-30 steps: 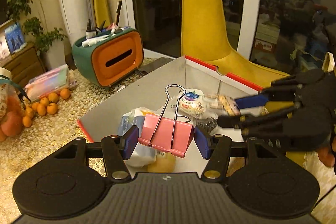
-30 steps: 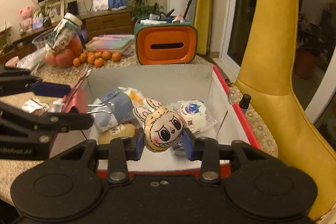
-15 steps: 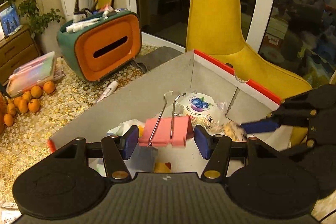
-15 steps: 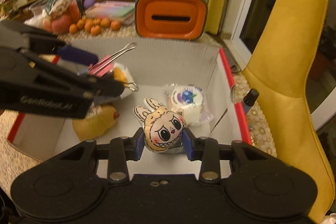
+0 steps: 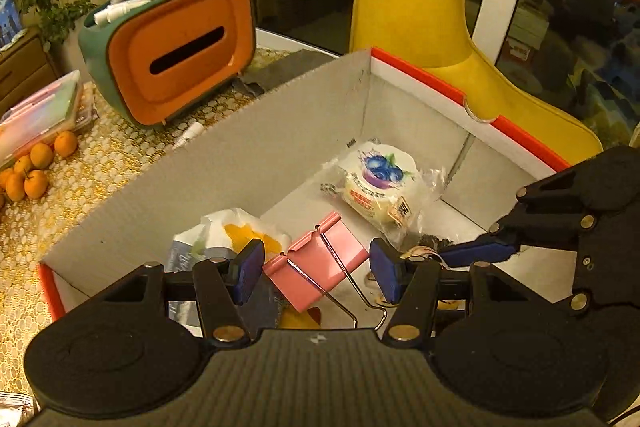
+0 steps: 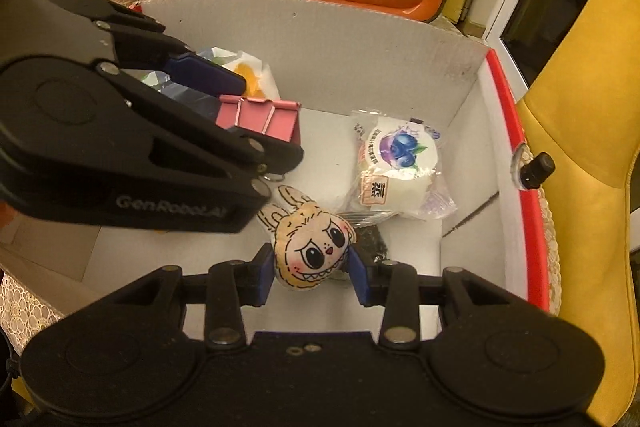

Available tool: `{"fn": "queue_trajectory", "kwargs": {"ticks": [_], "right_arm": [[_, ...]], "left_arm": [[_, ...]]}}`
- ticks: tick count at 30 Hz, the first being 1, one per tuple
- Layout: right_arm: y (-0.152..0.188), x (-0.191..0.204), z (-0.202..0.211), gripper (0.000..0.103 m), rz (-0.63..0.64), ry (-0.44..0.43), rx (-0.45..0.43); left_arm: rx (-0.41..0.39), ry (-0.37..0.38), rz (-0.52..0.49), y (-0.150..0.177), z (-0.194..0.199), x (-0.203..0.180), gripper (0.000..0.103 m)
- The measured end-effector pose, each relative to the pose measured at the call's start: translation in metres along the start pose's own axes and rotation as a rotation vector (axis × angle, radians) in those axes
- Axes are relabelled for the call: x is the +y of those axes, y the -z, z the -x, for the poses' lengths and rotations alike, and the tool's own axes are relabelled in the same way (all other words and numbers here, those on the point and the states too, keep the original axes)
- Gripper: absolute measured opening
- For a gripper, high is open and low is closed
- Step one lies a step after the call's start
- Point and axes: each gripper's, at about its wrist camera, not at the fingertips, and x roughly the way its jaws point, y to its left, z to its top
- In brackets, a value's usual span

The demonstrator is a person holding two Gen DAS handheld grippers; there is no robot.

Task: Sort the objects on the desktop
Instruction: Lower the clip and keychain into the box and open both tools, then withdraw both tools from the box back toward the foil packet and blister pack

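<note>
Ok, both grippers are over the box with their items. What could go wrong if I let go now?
1. The pink binder clip sits tilted in the left gripper, touching only the left pad; it may drop early and its wire handles could snag.
2. It hangs above the tissue pack, so it may land on that.
3. The two grippers are close; the left one's fingers nearly overlap the rabbit-face toy held by the right gripper, so they might collide.
</note>
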Motion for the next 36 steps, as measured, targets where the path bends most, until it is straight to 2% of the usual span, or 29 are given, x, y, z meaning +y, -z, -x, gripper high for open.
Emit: {"fn": "queue_trajectory", "kwargs": {"ticks": [8,10,14,16,23,36], "right_arm": [[0.003,0.000,-0.003,0.043,0.005,0.002,0.004],[0.003,0.001,-0.004,0.050,0.011,0.004,0.006],[0.003,-0.003,-0.001,0.058,-0.001,0.003,-0.003],[0.003,-0.004,0.003,0.064,-0.008,0.002,-0.019],[0.010,-0.008,0.022,0.066,-0.036,-0.013,-0.055],[0.020,-0.004,0.059,0.069,-0.077,-0.005,-0.124]], "left_arm": [[0.040,0.013,-0.010,0.000,-0.006,-0.005,0.057],[0.051,0.017,-0.002,-0.001,-0.006,-0.005,0.057],[0.053,0.012,0.006,-0.001,-0.003,-0.004,0.058],[0.049,0.014,0.018,-0.001,0.000,-0.003,0.062],[0.046,0.032,0.046,0.001,0.014,-0.003,0.069],[-0.035,0.041,0.042,0.014,0.067,-0.002,0.069]]}}
